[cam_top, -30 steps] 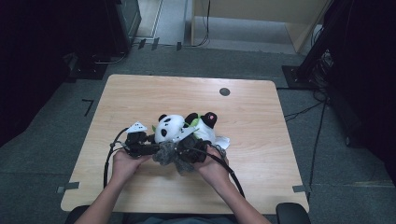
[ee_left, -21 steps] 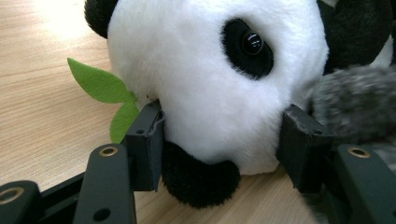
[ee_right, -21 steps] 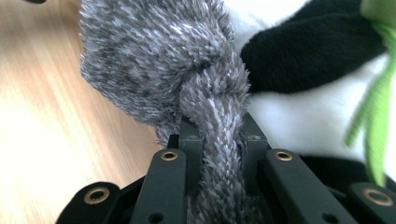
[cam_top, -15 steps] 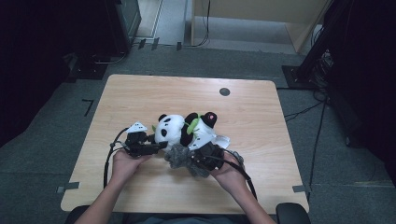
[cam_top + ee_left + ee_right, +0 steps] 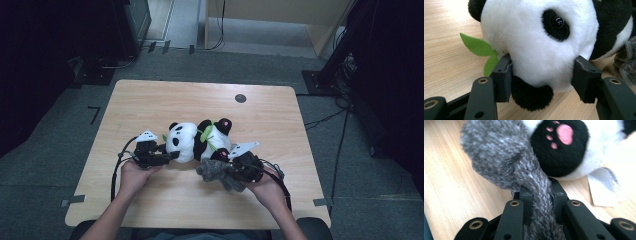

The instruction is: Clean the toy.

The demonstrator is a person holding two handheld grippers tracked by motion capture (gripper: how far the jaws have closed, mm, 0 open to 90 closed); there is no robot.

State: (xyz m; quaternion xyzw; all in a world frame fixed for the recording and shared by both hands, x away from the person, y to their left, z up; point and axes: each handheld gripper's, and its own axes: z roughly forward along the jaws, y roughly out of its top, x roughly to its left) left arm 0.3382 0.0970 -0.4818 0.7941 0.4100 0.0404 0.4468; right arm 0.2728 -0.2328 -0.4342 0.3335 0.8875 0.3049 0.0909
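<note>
A black-and-white panda plush (image 5: 192, 140) lies on its side in the middle of the wooden table (image 5: 150, 102). My left gripper (image 5: 167, 156) is shut on the panda's head (image 5: 536, 37), and its pads (image 5: 505, 73) press into the white fur from both sides. A green felt leaf (image 5: 477, 47) sticks out beside the head. At the panda's feet, my right gripper (image 5: 234, 167) is shut on a grey fuzzy cloth (image 5: 215, 172). In the right gripper view, that gripper (image 5: 541, 195) pinches a strand of the grey cloth (image 5: 504, 160) just before the panda's black paw (image 5: 560, 147) with pink pads.
A white tag (image 5: 604, 187) lies on the wood by the paw. A small black round disc (image 5: 240, 98) sits near the table's far edge. Dark equipment and cables (image 5: 325, 120) surround the table on the floor.
My right gripper has drawn the grey cloth to the right along the near side of the panda, from the head end toward the feet. The left gripper and the panda have stayed put.
</note>
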